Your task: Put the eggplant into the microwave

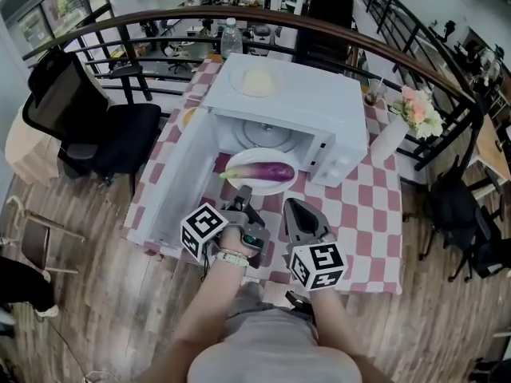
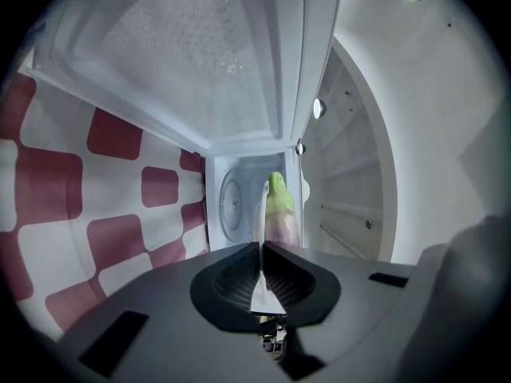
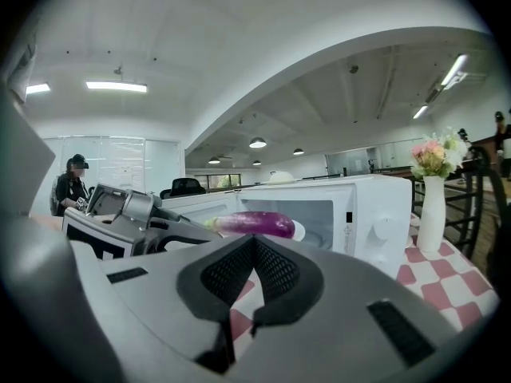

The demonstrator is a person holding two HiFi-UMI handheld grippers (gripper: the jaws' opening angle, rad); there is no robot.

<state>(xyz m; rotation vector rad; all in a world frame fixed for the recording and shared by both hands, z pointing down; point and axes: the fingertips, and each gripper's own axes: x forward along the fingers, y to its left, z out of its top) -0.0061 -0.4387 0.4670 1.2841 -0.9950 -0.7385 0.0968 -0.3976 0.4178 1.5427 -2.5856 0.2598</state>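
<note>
1. The eggplant (image 1: 263, 171) lies on a white plate (image 1: 254, 187) just in front of the open microwave (image 1: 295, 102); it is not yet inside.
2. The left gripper (image 1: 243, 193) has its jaws closed on the near rim of the plate. In its own view the thin white rim sits between the pads, with the eggplant beyond it.
3. The right gripper (image 1: 295, 207) is just beside it, its jaws closed on nothing.
4. We judge that the step in hand is to carry the plate in, onto the turntable (image 1: 267, 138).
5. We should hold the plate level. The grip is on one edge only, and the round eggplant can roll off.
6. We should go straight in, away from the door (image 1: 172, 190) at the left. We then lower the plate onto the middle of the turntable, and only then let go.
</note>
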